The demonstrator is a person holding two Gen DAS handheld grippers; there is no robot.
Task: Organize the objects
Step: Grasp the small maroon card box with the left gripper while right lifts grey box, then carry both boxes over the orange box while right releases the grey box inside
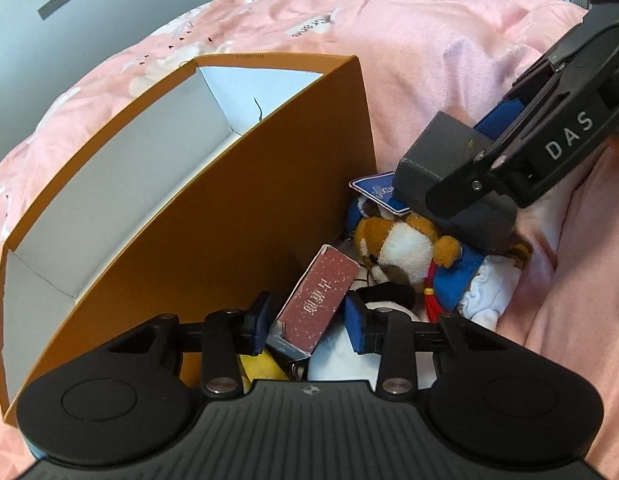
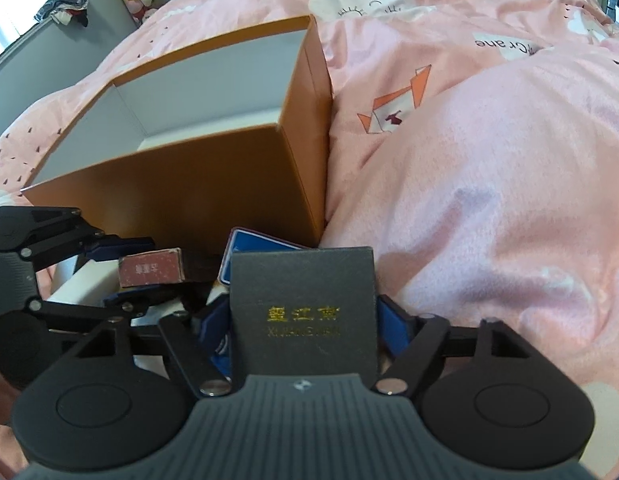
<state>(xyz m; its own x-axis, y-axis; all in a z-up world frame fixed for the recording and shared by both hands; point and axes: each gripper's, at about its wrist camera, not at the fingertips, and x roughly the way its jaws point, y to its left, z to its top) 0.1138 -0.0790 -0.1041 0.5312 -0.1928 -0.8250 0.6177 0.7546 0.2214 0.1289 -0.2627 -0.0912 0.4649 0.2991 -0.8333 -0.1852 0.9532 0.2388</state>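
Observation:
On a pink bed, a small dark red box [image 1: 321,296] with white characters lies slanted beside the orange storage box [image 1: 237,216]. My left gripper [image 1: 307,324] is shut on it, a blue pad at each side; the right wrist view shows the same grip [image 2: 149,270]. My right gripper [image 2: 305,320] is shut on a dark grey box [image 2: 301,280] with gold lettering. That box [image 1: 437,152] hangs over a brown and white plush toy [image 1: 397,248] in blue clothes. The orange box [image 2: 189,184] is open, with a bare white inside.
A blue card [image 1: 377,188] lies under the grey box, against the orange box's corner. A yellow item [image 1: 261,364] and a white and black plush [image 1: 349,360] sit beneath my left gripper. Rumpled pink bedding [image 2: 489,180] rises to the right of the pile.

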